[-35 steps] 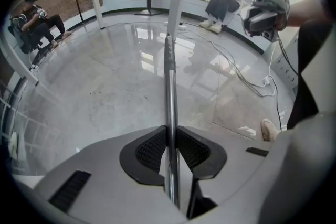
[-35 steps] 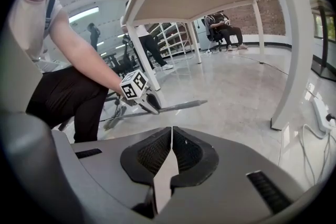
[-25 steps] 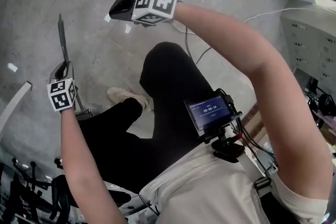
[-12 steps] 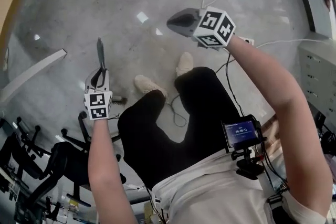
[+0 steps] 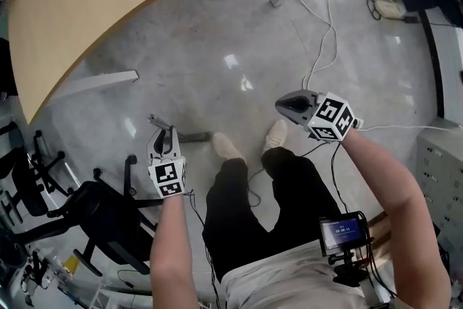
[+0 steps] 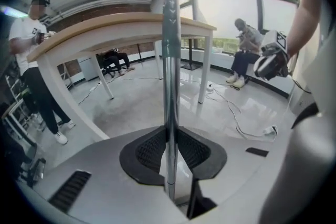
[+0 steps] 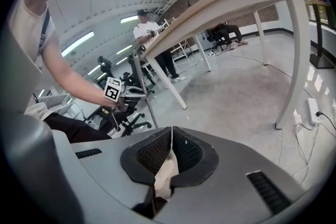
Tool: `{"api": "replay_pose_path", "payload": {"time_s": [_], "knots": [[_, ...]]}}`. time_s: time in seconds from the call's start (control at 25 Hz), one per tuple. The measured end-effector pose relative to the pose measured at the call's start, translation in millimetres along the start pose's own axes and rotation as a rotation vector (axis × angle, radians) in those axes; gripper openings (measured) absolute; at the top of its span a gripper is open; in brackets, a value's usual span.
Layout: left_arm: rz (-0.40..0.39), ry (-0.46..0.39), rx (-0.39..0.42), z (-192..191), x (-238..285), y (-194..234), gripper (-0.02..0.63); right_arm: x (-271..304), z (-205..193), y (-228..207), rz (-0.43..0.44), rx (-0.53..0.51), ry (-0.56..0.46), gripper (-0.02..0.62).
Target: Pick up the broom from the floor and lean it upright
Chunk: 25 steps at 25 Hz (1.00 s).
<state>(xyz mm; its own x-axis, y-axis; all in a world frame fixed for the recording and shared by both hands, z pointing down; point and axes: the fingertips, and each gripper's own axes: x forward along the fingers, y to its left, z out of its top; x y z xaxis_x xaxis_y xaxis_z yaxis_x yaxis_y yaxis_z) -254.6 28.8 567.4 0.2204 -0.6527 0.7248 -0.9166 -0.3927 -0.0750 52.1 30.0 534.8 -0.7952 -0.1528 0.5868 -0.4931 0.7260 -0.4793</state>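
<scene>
Though only its silver shaft shows, the broom [image 6: 169, 60] is clamped between the pads of the left gripper [image 6: 170, 136]. In the left gripper view the shaft runs straight up the middle of the frame, past the edge of the tan-topped surface [image 6: 121, 23] on its white legs. In the head view that gripper hangs above the grey floor [image 5: 217, 47]. A short dark bar just beside it, reaching toward the person's shoe [image 5: 227, 146], may be the lower part of the shaft (too foreshortened to be sure). Well apart on the other side, the right gripper [image 5: 291, 106] has its jaws together, tips touching, with nothing held between them. A black office chair [image 5: 101, 217] stands near the left arm, and a white cable [image 5: 323, 32] trails across the floor beyond the right gripper.
</scene>
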Motion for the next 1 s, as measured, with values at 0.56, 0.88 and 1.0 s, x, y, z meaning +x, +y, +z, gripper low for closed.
{"api": "replay_pose_path", "payload": {"time_s": [0.56, 0.88, 1.0], "knots": [[0.148, -0.055, -0.292, 93, 79, 6, 0.074, -9, 39, -10, 0.003, 0.070, -0.062, 0.020], [0.177, -0.073, -0.310, 105, 88, 24, 0.074, -11, 37, -11, -0.014, 0.114, -0.065, 0.020], [0.191, -0.081, -0.295, 108, 90, 28, 0.074, -4, 41, -10, -0.007, 0.111, -0.062, 0.020]]}}
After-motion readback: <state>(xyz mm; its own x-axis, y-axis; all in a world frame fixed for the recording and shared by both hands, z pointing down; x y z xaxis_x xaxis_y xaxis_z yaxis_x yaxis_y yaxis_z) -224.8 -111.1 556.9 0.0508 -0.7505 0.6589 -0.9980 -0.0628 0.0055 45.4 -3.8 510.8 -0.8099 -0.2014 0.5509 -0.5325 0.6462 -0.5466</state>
